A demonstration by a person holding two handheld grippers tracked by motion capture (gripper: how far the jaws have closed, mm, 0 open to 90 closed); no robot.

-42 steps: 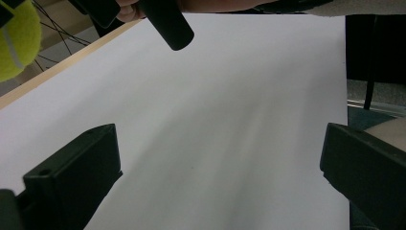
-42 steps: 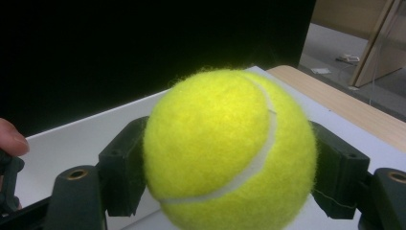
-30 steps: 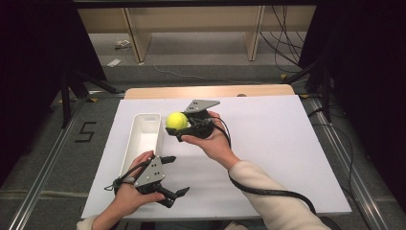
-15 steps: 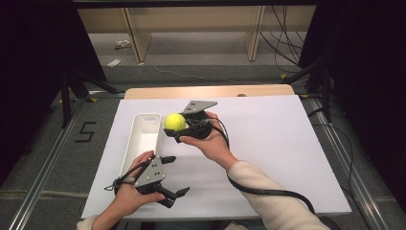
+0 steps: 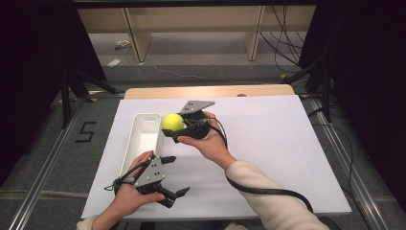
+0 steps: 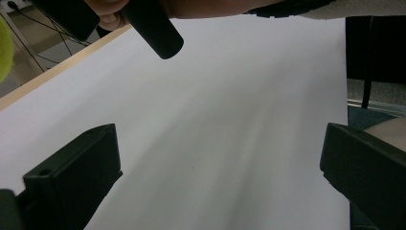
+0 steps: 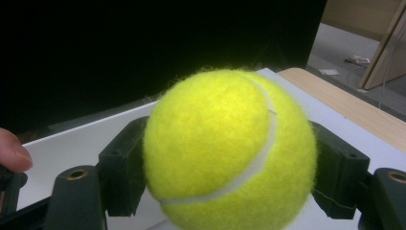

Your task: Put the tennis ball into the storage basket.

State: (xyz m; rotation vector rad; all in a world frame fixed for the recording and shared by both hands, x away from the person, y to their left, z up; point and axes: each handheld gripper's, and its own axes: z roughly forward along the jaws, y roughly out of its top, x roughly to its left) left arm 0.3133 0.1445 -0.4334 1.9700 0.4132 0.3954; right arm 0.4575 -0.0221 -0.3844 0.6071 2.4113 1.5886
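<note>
One tennis ball (image 5: 173, 121); one white bin (image 5: 141, 139); two grippers.

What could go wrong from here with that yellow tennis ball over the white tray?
The fuzzy yellow tennis ball is round and pinched only at its sides by the right gripper, so it might slip out. It sits near the long white plastic tray's right rim; released there, it may bounce onto the white table sheet.

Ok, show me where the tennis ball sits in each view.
High view: tennis ball in the right gripper, beside the white bin.
Left gripper view: yellow sliver at the upper left edge.
Right gripper view: centre, between the jaws.
Shared landmark: the white table sheet.
</note>
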